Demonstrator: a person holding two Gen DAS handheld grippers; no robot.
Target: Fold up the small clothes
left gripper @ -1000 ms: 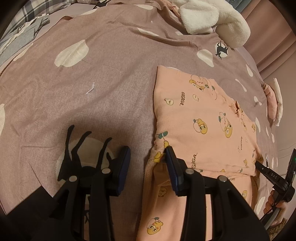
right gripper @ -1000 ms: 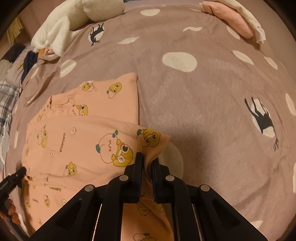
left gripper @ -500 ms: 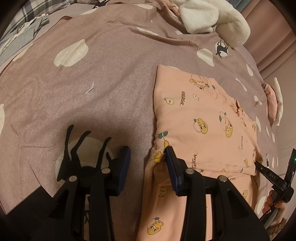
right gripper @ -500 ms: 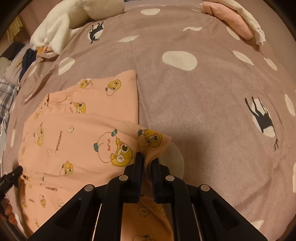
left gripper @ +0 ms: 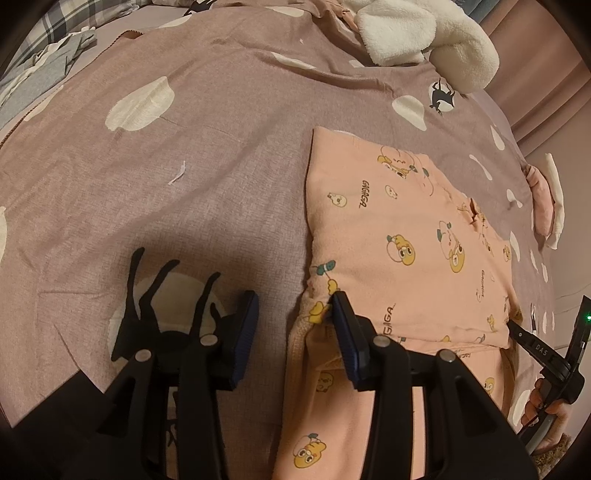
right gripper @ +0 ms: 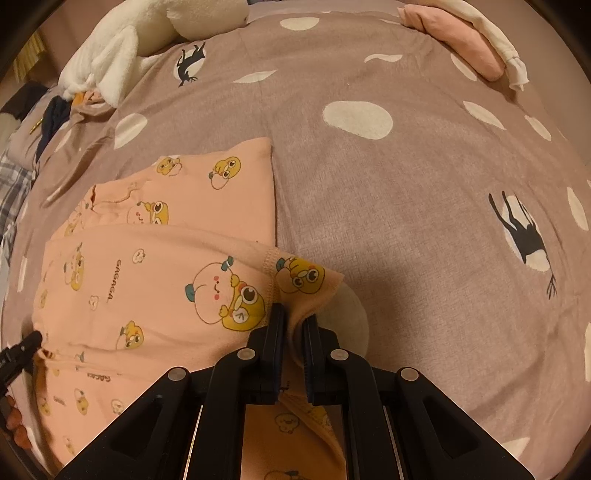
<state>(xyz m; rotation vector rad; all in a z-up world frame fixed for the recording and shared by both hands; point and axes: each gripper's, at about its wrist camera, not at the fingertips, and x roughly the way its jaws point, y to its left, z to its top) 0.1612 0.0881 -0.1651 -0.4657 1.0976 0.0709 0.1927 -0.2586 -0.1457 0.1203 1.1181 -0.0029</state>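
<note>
On the mauve bedspread (left gripper: 229, 177), patterned with white ovals and small black animal figures, lies a peach garment (left gripper: 406, 236) printed with yellow cartoon characters. It is partly folded: one layer lies doubled over another, with a straight fold edge along its left side in the left wrist view.

Near the bottom of that view, the left gripper (left gripper: 291, 325) has its jaws spread wide. Its right finger touches the garment's near left corner; its left finger sits over bare bedspread, above a black animal print. No cloth lies between the jaws.

At the near right corner of the garment (right gripper: 147, 280), the right gripper (right gripper: 293, 325) has its jaws pressed together, pinching a fold of the hem. A small flap of cloth with a cartoon face stands up just beyond the fingertips.

Far across the bed, a white fluffy blanket (left gripper: 424, 33) is bunched up. At the far right edge sits a folded pink and white cloth (right gripper: 469, 40). Grey clothing (left gripper: 40, 81) lies at the far left, beside plaid fabric.
</note>
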